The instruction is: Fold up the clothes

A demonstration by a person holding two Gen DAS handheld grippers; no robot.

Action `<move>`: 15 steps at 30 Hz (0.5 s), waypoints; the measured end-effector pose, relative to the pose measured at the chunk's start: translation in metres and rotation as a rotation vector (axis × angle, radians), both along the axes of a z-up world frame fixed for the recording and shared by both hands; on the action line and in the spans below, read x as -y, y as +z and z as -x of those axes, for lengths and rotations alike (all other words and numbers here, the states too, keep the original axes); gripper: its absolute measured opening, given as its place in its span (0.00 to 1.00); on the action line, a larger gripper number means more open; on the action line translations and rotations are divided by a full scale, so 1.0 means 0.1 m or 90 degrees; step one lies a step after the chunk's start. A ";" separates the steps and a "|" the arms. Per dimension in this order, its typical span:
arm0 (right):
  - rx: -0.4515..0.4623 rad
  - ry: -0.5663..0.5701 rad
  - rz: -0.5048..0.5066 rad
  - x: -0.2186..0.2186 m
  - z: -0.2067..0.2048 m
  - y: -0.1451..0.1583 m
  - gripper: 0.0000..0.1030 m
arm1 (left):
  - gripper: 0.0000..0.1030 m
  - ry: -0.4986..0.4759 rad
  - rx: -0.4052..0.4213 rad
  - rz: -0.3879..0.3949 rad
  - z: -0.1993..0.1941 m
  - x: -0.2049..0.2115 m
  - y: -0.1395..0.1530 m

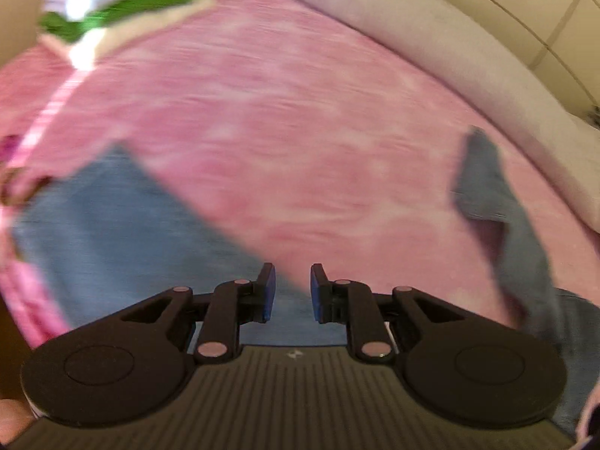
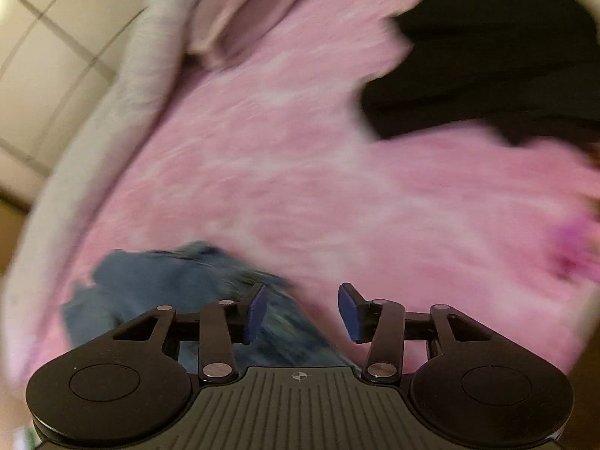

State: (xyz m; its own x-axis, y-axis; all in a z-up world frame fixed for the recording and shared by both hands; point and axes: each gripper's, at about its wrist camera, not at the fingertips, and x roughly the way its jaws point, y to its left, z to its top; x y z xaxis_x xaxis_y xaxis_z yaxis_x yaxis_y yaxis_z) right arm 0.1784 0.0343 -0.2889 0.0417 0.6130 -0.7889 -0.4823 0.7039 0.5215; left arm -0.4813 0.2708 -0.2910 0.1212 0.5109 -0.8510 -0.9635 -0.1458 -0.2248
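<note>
Left gripper [image 1: 292, 290]: jaws apart, nothing between them; blue denim garment [image 1: 112, 232] lay below and leftward on pink bedspread [image 1: 300, 131]. Right gripper [image 2: 302, 313]: jaws wide, empty; denim [image 2: 157, 281] lay under its left finger.

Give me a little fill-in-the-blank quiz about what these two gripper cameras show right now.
1. The blanket under the clothes is ____.
2. The stack of folded clothes has a ____ layer between white ones.
3. The denim garment is ____ in colour.
4. Between the fingertips of the right gripper there is ____.

Missing words: pink; green; blue; nothing
</note>
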 end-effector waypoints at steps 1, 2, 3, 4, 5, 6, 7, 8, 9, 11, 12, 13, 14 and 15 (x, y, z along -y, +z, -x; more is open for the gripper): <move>-0.020 0.018 -0.006 -0.14 -0.11 -0.10 0.47 | 0.15 -0.012 0.008 0.001 -0.17 -0.05 -0.03; -0.040 0.036 -0.013 -0.29 -0.23 -0.21 0.47 | 0.15 -0.021 0.014 0.003 -0.31 -0.09 -0.06; -0.058 0.050 -0.019 -0.43 -0.32 -0.31 0.48 | 0.15 -0.028 0.020 0.006 -0.44 -0.12 -0.09; -0.076 0.063 -0.025 -0.56 -0.42 -0.41 0.48 | 0.15 -0.033 0.024 0.010 -0.56 -0.14 -0.11; -0.091 0.074 -0.031 -0.67 -0.49 -0.50 0.49 | 0.15 -0.034 0.026 0.013 -0.64 -0.16 -0.13; -0.105 0.085 -0.036 -0.78 -0.55 -0.59 0.50 | 0.15 -0.032 0.031 0.017 -0.70 -0.18 -0.16; -0.127 0.097 -0.048 -0.88 -0.62 -0.70 0.51 | 0.15 -0.027 0.038 0.023 -0.76 -0.20 -0.18; -0.148 0.104 -0.053 -0.98 -0.66 -0.79 0.52 | 0.15 -0.019 0.046 0.029 -0.79 -0.22 -0.21; -0.170 0.110 -0.061 -1.08 -0.71 -0.89 0.52 | 0.15 -0.010 0.054 0.034 -0.82 -0.24 -0.23; -0.229 0.129 -0.077 -1.26 -0.76 -1.10 0.53 | 0.15 0.007 0.067 0.041 -0.88 -0.26 -0.24; -0.257 0.137 -0.084 -1.36 -0.78 -1.19 0.53 | 0.15 0.012 0.067 0.043 -0.90 -0.27 -0.25; -0.286 0.146 -0.090 -1.46 -0.79 -1.28 0.54 | 0.15 0.015 0.066 0.045 -0.92 -0.28 -0.24; -0.310 0.154 -0.101 -1.52 -0.79 -1.32 0.54 | 0.15 0.017 0.064 0.047 -0.94 -0.28 -0.24; -0.334 0.162 -0.112 -1.58 -0.79 -1.37 0.53 | 0.15 0.019 0.063 0.048 -0.95 -0.28 -0.24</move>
State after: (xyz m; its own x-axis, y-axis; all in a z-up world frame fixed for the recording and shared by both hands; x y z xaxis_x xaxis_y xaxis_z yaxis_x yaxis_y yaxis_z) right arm 0.2571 0.1927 -0.4258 -0.4907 0.6752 -0.5507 -0.2712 0.4822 0.8330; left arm -0.3864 0.2988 -0.3150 0.1928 0.4501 -0.8719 -0.9320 -0.1941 -0.3062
